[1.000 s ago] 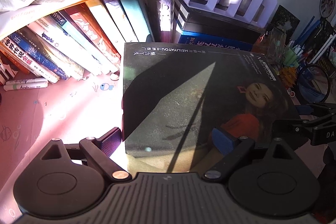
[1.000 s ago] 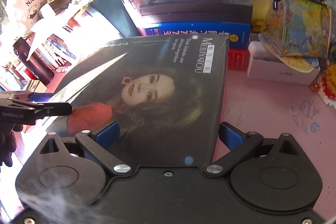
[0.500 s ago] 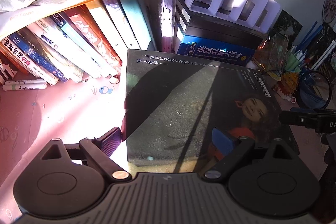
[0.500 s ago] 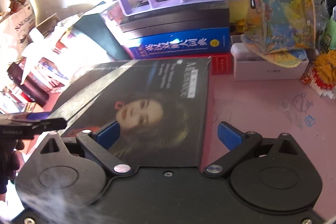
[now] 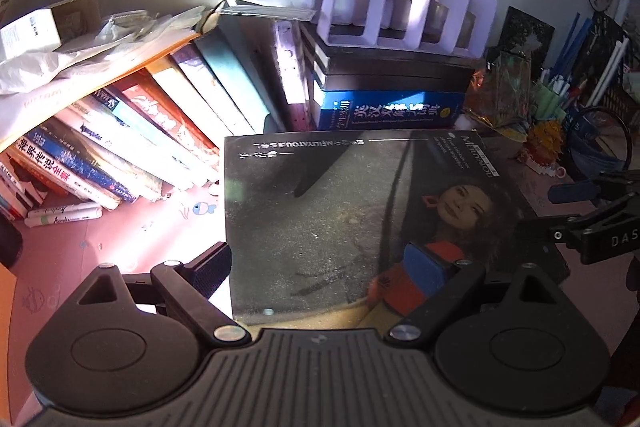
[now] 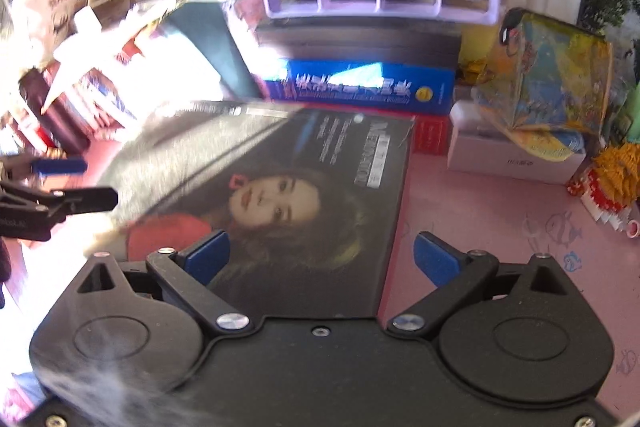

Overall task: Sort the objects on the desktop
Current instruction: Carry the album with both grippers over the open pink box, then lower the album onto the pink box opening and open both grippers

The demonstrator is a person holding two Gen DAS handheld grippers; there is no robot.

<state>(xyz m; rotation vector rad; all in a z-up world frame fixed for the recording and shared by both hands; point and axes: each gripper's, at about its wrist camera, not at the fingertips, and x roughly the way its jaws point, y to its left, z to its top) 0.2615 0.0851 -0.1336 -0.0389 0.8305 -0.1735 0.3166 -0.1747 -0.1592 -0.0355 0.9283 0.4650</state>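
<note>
A large dark book (image 5: pixel 344 227) with a portrait cover is seen lying on the pink desk (image 6: pixel 500 211), in front of the blue dictionary (image 5: pixel 390 113) at twelve o'clock. The left gripper (image 5: pixel 320 267) is held with its fingers spread wide across the book's near edge. The right gripper (image 6: pixel 320 259) is likewise spread apart, one finger over the cover, one over the desk. Leaning books (image 5: pixel 132 147) are seen at ten o'clock.

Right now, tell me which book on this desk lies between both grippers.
The large dark book with a woman's portrait on its cover, lying flat on the pink desk. The others lean in a row or sit stacked under the purple organizer.
</note>
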